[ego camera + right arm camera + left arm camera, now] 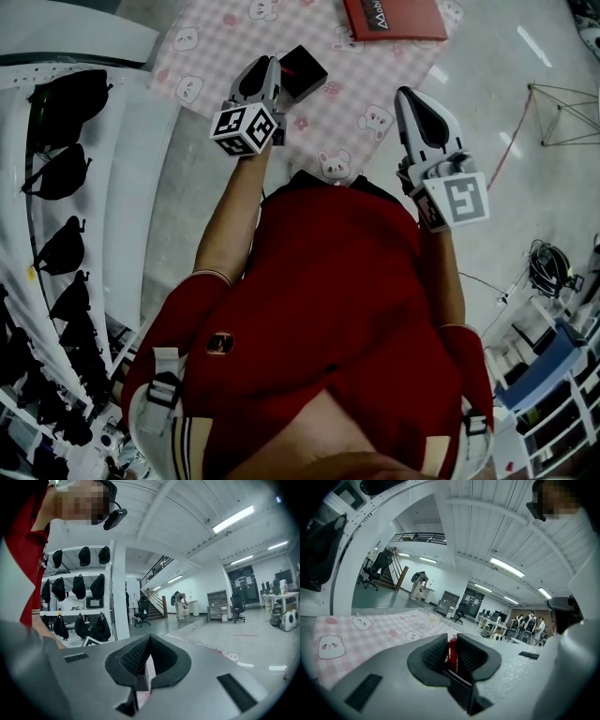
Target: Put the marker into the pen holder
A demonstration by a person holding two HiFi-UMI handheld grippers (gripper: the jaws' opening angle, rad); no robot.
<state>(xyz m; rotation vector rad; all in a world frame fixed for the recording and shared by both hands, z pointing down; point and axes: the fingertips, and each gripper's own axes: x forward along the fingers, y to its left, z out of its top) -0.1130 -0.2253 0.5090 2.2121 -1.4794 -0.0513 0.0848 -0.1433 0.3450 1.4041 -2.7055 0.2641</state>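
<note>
In the head view my left gripper (261, 70) hovers over the pink checked tablecloth (211, 47), right beside a black square pen holder (303, 73). In the left gripper view its jaws (451, 651) stand almost together, with a narrow red thing that looks like the marker (452, 654) pinched between the pads. The marker is hidden from the head view. My right gripper (411, 96) is held over the table's near right side, apart from the holder. The pads of the right gripper (149, 640) meet at the tip with nothing between them.
A red book (394, 17) lies at the far side of the cloth. White shelves with black bags (58, 169) run along the left. A thin wire frame (562, 112) stands on the floor at the right. The person's red shirt fills the lower head view.
</note>
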